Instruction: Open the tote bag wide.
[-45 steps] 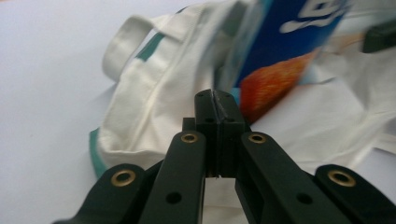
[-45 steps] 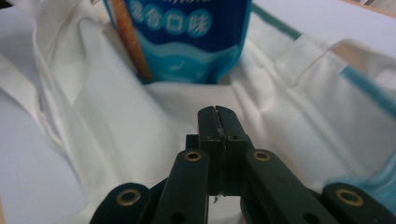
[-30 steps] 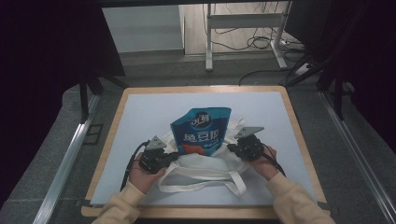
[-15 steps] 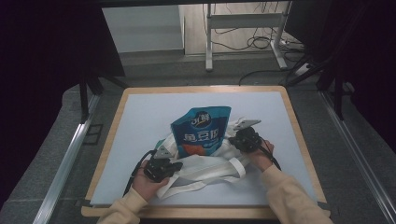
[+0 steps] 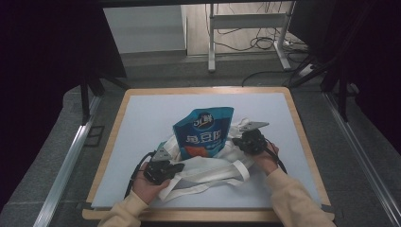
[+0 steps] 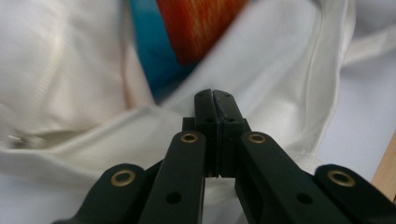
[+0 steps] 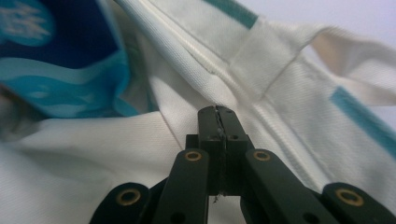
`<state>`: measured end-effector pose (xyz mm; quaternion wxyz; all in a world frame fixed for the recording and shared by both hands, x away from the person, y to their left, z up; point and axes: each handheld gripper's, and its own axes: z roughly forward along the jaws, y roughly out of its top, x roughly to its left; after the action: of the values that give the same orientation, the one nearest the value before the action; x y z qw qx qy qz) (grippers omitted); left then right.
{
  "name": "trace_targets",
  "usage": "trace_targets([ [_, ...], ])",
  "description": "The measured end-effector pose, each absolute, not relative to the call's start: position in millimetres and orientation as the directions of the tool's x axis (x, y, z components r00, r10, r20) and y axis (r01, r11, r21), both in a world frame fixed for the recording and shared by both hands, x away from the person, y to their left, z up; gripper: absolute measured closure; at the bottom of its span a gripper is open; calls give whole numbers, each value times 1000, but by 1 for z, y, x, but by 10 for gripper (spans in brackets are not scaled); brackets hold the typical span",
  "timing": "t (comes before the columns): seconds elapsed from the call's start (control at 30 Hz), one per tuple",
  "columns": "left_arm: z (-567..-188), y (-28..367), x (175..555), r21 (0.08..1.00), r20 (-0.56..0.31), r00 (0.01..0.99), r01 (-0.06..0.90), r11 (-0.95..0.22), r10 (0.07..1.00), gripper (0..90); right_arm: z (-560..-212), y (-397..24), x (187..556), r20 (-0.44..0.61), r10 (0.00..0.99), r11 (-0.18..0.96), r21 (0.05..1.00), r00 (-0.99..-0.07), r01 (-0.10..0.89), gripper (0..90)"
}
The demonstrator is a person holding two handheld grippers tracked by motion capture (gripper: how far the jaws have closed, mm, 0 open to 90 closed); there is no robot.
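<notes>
Blue pouch [image 5: 204, 131] standing in a white tote bag [image 5: 208, 170], mid-worktop [image 5: 142, 118].
The left hand-held gripper [image 5: 176, 166] pinches the bag's near-left edge with jaws pressed together; the right hand-held gripper [image 5: 236, 142] pinches the bag's right rim beside the pouch, jaws likewise pressed together.

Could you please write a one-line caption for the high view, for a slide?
Two hand-held tongs, left and right, shut at either side of a white cloth bag around a blue pouch.
</notes>
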<state>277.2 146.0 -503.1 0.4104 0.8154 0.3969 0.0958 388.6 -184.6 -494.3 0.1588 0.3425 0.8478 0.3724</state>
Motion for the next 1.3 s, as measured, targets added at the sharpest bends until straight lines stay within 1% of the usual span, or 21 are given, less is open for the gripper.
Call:
trace_targets([
  [0.03, -500, 149, 277, 757, -179, 661, 566, -327, 729, 900, -494, -185, 389, -14, 699, 488, 740, -715, 463, 889],
  [0.07, -494, 155, 277, 773, -192, 656, 559, -300, 730, 900, -489, -189, 384, 1, 701, 461, 762, -713, 454, 889],
  [0.23, -485, 165, 272, 798, -194, 644, 543, -263, 740, 900, -477, -202, 372, 17, 704, 422, 795, -710, 437, 889],
  [0.4, -478, 178, 266, 819, -183, 627, 523, -235, 757, 886, -466, -228, 351, 26, 708, 380, 828, -706, 412, 887],
  [0.43, -478, 182, 266, 820, -182, 622, 523, -232, 761, 886, -466, -228, 351, 26, 708, 380, 828, -706, 412, 887],
  [0.47, -478, 185, 265, 822, -184, 616, 524, -224, 766, 870, -466, -237, 344, 25, 708, 372, 836, -705, 403, 863],
  [0.5, -479, 188, 263, 823, -185, 608, 525, -215, 772, 870, -466, -237, 344, 25, 708, 372, 836, -705, 403, 863],
  [0.53, -483, 195, 261, 823, -186, 594, 529, -206, 782, 843, -468, -245, 336, 26, 704, 367, 842, -709, 395, 818],
  [0.57, -483, 195, 261, 823, -186, 594, 529, -206, 782, 822, -468, -245, 336, 26, 704, 367, 842, -709, 395, 818],
  [0.6, -486, 201, 258, 824, -184, 581, 531, -198, 793, 794, -472, -252, 329, 29, 702, 358, 849, -711, 389, 740],
  [0.63, -486, 201, 258, 824, -184, 581, 531, -198, 793, 756, -472, -252, 329, 29, 702, 358, 849, -711, 389, 740],
  [0.67, -488, 204, 256, 825, -180, 569, 532, -192, 802, 726, -473, -260, 323, 34, 708, 343, 857, -705, 385, 665],
  [0.77, -492, 218, 250, 824, -175, 530, 540, -171, 830, 641, -474, -270, 316, 51, 715, 319, 864, -698, 389, 569],
  [0.83, -494, 221, 249, 823, -179, 515, 545, -159, 839, 555, -477, -277, 312, 55, 721, 310, 866, -691, 393, 541],
  [0.87, -497, 228, 247, 818, -179, 492, 556, -149, 852, 529, -479, -280, 310, 56, 725, 308, 865, -687, 396, 523],
  [0.93, -499, 231, 247, 816, -176, 480, 560, -145, 859, 515, -482, -283, 308, 58, 730, 306, 863, -681, 401, 509],
  [0.97, -504, 236, 246, 805, -177, 462, 575, -142, 869, 465, -488, -289, 306, 63, 738, 304, 858, -672, 414, 483],
  [1.0, -504, 236, 246, 805, -177, 462, 575, -142, 869, 435, -491, -292, 306, 61, 744, 306, 854, -666, 420, 472],
  [1.03, -506, 238, 246, 801, -176, 453, 582, -140, 874, 435, -491, -292, 306, 61, 744, 306, 854, -666, 420, 472],
  [1.1, -510, 242, 246, 789, -178, 440, 598, -139, 880, 401, -497, -298, 306, 69, 759, 299, 846, -647, 441, 453],
  [1.3, -511, 242, 247, 787, -173, 440, 600, -144, 881, 367, -503, -300, 308, 72, 763, 307, 834, -642, 459, 433],
])
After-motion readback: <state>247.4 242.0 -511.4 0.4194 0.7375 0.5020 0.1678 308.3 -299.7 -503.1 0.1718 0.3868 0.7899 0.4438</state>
